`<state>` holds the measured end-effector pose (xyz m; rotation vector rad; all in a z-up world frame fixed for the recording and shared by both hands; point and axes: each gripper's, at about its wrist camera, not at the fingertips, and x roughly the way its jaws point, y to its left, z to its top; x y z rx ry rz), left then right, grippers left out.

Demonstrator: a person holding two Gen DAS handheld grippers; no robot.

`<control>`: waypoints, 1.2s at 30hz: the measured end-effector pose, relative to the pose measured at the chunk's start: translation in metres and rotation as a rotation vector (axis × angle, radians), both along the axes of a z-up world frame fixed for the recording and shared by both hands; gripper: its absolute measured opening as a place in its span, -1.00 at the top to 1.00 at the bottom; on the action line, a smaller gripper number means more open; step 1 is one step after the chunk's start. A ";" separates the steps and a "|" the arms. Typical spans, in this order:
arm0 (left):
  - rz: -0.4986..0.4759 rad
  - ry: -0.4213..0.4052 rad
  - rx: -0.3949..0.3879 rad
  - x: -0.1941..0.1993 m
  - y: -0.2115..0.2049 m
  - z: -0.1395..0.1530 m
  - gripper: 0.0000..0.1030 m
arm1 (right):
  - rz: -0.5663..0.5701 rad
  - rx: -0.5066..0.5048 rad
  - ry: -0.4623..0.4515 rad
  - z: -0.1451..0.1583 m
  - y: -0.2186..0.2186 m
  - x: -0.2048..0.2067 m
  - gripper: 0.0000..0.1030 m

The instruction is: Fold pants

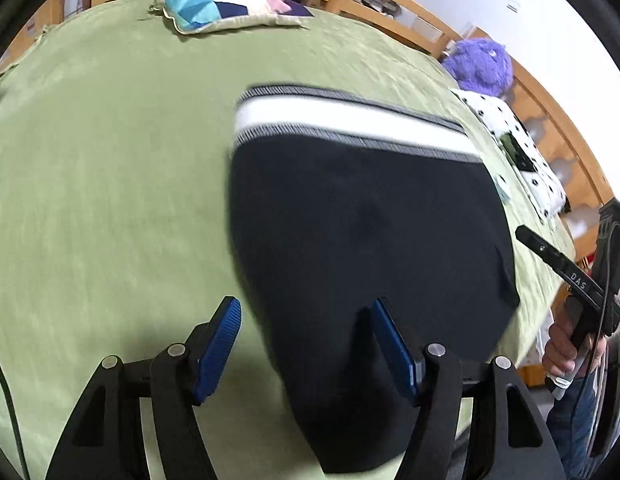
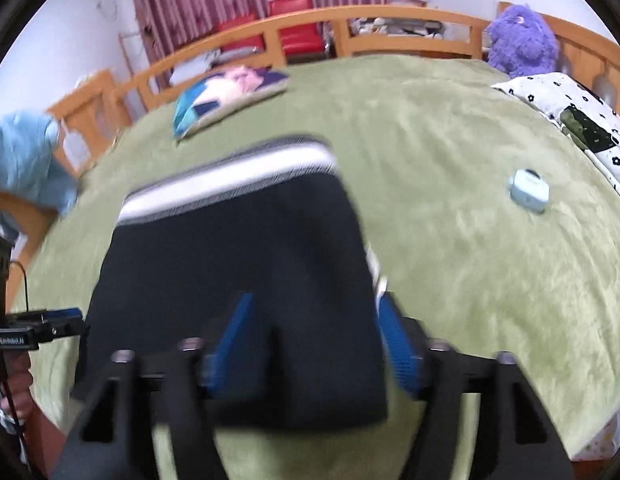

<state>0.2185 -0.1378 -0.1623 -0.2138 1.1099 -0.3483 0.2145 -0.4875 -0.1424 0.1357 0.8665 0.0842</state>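
The pants (image 1: 362, 220) lie mid-frame on the bed (image 1: 110, 180); a cushion (image 1: 226, 4) sits at upper centre, a plush toy (image 1: 480, 66) upper right.

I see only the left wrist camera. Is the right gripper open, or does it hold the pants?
Observer: Open; the right gripper holds nothing, its fingers apart over the near right edge of the pants.
Operator: Anything on the bed beside it?
Observer: A small light blue case lies on the green bedspread, apart from the pants.
Operator: And far left?
Observer: A light blue cloth lies over the wooden rail.
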 end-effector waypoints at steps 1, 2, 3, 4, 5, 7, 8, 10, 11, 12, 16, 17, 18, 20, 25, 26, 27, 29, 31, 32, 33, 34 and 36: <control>0.008 -0.001 -0.011 0.008 0.002 0.000 -0.28 | -0.002 0.006 0.008 -0.003 -0.002 0.008 -0.36; 0.003 -0.001 -0.021 0.016 0.004 -0.002 -0.28 | -0.002 0.029 0.044 -0.011 -0.007 0.025 -0.36; -0.001 0.002 -0.019 0.023 0.001 -0.005 -0.28 | -0.001 0.046 0.069 -0.017 -0.007 0.033 -0.36; 0.000 0.007 -0.013 0.029 0.001 -0.008 -0.28 | 0.006 0.079 0.112 -0.027 -0.012 0.045 -0.36; -0.001 0.013 -0.018 0.036 0.000 -0.012 -0.28 | 0.027 0.126 0.174 -0.042 -0.014 0.060 -0.36; -0.009 0.028 -0.043 0.044 -0.004 -0.022 -0.34 | 0.051 0.188 0.200 -0.058 -0.016 0.072 -0.43; -0.009 0.033 -0.051 0.045 -0.002 -0.026 -0.43 | 0.061 0.228 0.204 -0.065 -0.018 0.078 -0.48; -0.012 0.022 -0.066 0.049 -0.004 -0.034 -0.53 | 0.070 0.275 0.229 -0.075 -0.018 0.087 -0.54; -0.015 0.016 -0.073 0.050 -0.006 -0.037 -0.58 | 0.075 0.282 0.234 -0.078 -0.017 0.091 -0.54; -0.016 0.014 -0.081 0.051 -0.007 -0.042 -0.63 | 0.084 0.277 0.232 -0.079 -0.015 0.091 -0.54; 0.008 0.018 -0.135 0.054 -0.006 -0.054 -0.57 | 0.102 0.275 0.221 -0.081 -0.011 0.092 -0.52; 0.006 0.010 -0.138 0.054 -0.007 -0.051 -0.32 | 0.102 0.285 0.221 -0.081 -0.011 0.092 -0.38; 0.009 0.000 -0.133 0.053 -0.006 -0.048 -0.09 | 0.111 0.312 0.222 -0.080 -0.011 0.091 -0.23; -0.019 -0.053 -0.124 0.050 -0.010 -0.033 0.40 | 0.102 0.373 0.219 -0.079 -0.019 0.088 -0.17; -0.049 -0.098 -0.200 0.054 0.013 0.001 0.66 | 0.051 0.390 0.160 -0.053 -0.016 0.071 0.35; -0.047 -0.111 -0.199 0.054 0.021 0.007 0.66 | 0.042 0.396 0.142 -0.043 -0.011 0.065 0.39; -0.042 -0.121 -0.197 0.054 0.031 0.011 0.67 | 0.044 0.382 0.129 -0.034 -0.002 0.061 0.43; -0.022 -0.136 -0.186 0.053 0.058 0.021 0.67 | 0.053 0.338 0.116 -0.020 0.025 0.056 0.46; 0.004 -0.133 -0.202 0.052 0.092 0.027 0.67 | 0.073 0.360 0.128 -0.016 0.049 0.055 0.51; 0.015 -0.131 -0.201 0.051 0.111 0.031 0.67 | 0.089 0.401 0.131 -0.016 0.067 0.056 0.52; 0.026 -0.133 -0.186 0.051 0.125 0.034 0.67 | 0.099 0.416 0.129 -0.016 0.078 0.055 0.52; 0.043 -0.141 -0.160 0.048 0.142 0.036 0.67 | 0.114 0.421 0.127 -0.015 0.096 0.057 0.52; 0.073 -0.154 -0.090 0.044 0.172 0.037 0.66 | 0.162 0.416 0.122 -0.017 0.139 0.062 0.52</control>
